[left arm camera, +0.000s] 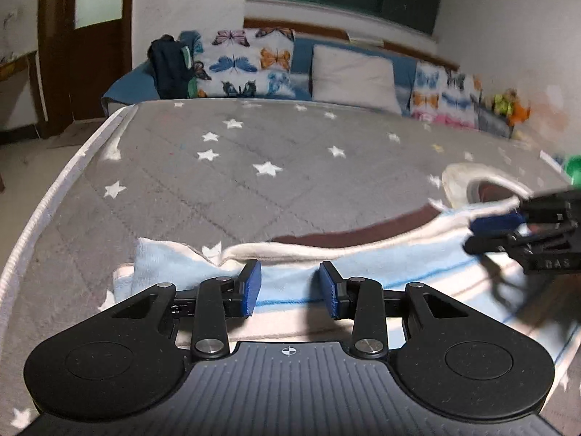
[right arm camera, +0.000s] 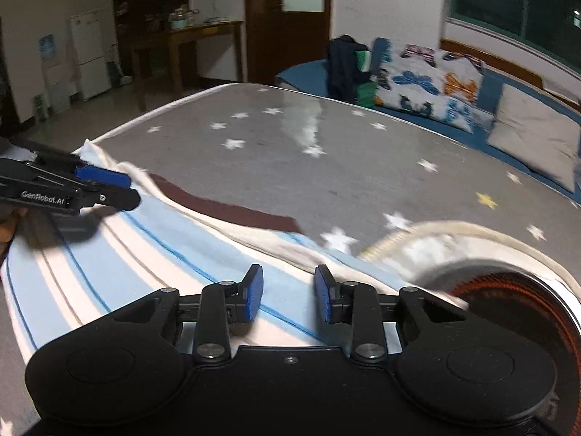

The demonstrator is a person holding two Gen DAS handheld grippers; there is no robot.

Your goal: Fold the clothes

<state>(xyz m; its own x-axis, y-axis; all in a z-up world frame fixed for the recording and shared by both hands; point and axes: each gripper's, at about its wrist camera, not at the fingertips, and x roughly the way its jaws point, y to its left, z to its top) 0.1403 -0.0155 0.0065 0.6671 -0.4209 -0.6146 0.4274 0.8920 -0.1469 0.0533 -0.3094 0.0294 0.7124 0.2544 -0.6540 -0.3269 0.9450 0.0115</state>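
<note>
- Here, low in the left wrist view, the left gripper point(left arm camera: 289, 289) stands wide apart over the near hem of the striped garment point(left arm camera: 363, 265), holding nothing, likely lined up to pinch that edge.
- Likewise, the right gripper point(right arm camera: 289, 296) gapes wide at the bottom centre of its own view, empty, above the same cloth near the collar point(right arm camera: 454, 232).
- The garment lies flat across the lower half of the star-print mattress point(left arm camera: 254, 181), spread for folding.
- Farthest, in the upper frame, pillows point(left arm camera: 250, 63) lean along the wall.

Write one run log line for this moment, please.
step: fold | left gripper: open above striped shirt | right gripper: open above it | shirt: on bed
</note>
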